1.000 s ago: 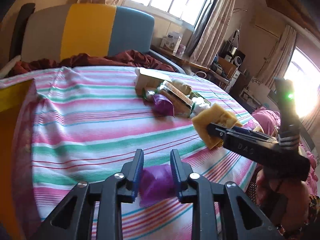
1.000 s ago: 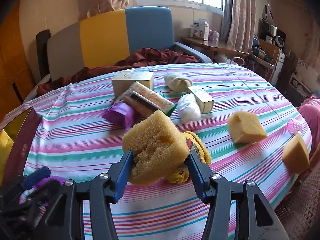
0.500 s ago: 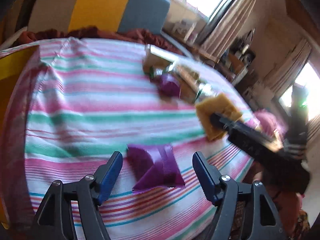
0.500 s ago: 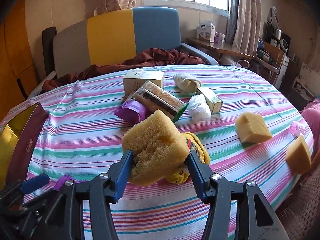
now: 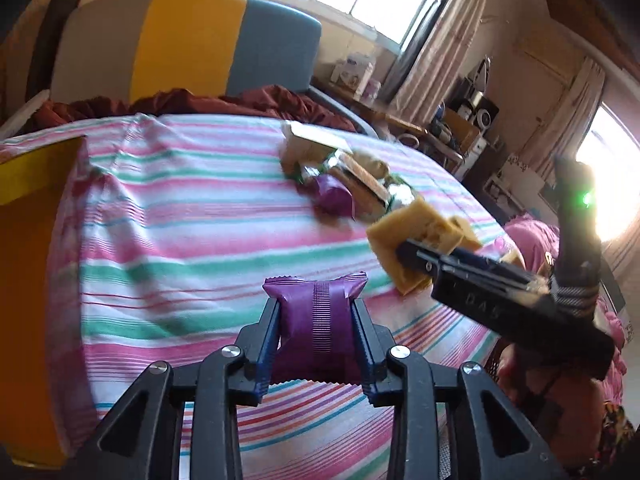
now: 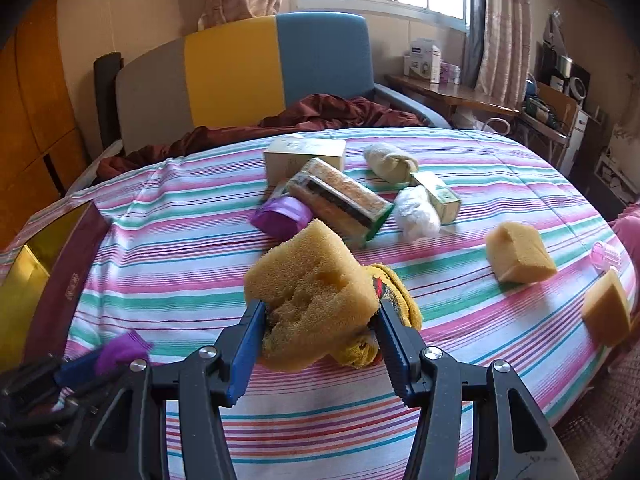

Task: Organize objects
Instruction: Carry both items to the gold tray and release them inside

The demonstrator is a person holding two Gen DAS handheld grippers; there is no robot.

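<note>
Striped bedspread (image 6: 168,248) carries the clutter; a gold box (image 5: 28,168) sits at its left edge. Far centre: cartons, a second purple pouch (image 6: 280,216), a white bundle (image 6: 416,216). Two loose sponges (image 6: 520,254) lie right.

Change since half a second ago: left gripper (image 5: 316,320), then spread wide around the purple packet (image 5: 316,304), has clamped onto it, near centre.

Right gripper (image 6: 318,320) stays clamped on the yellow sponge (image 6: 312,292), with a yellow cloth (image 6: 396,292) just right of it.
</note>
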